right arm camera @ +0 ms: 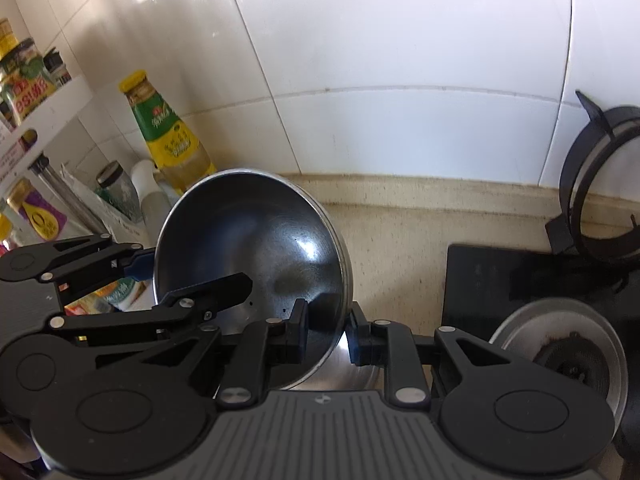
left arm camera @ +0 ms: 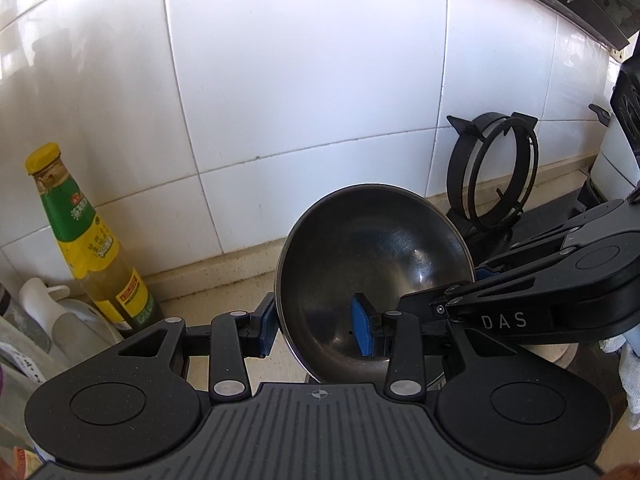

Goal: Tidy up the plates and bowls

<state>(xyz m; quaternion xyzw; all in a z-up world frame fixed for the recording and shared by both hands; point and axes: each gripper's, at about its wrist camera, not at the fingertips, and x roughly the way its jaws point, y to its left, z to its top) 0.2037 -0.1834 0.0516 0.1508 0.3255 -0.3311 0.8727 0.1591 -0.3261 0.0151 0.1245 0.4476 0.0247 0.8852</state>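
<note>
Left wrist view shows the round stainless-steel bowl (left arm camera: 374, 276) tipped up on edge above the beige stone counter (left arm camera: 224, 276), its hollow facing the cameras and its base turned toward the white tiled wall (left arm camera: 300, 72). The left gripper (left arm camera: 318, 324) straddles the bowl's left rim, one blue pad (left arm camera: 267, 326) outside and the other inside the hollow. The outer pad sits against the wall, while the inner pad seems to stand a little off the metal, so I cannot tell whether this grip is clenched or slack.

Right wrist view shows the right gripper (right arm camera: 328, 332) set over the opposite rim, its fingers close on either side of the thin wall; it looks like a firm pinch, though contact is hard to confirm. A second steel dish (right arm camera: 356, 364) lies just beneath, perhaps the stack it belongs to.

I judge the bowl light, stiff and not fragile, but polished and slippery, and apt to swing about a single pinch point. The rolled rim is the sensible hold, with pads well down the wall. Being round it has no long axis; its axis of symmetry lies nearly level, pointing from wall toward the cameras. A yellow-capped sauce bottle (left arm camera: 86, 240) stands to the left and a black burner ring (left arm camera: 494, 170) to the right, both clear of the bowl.
</note>
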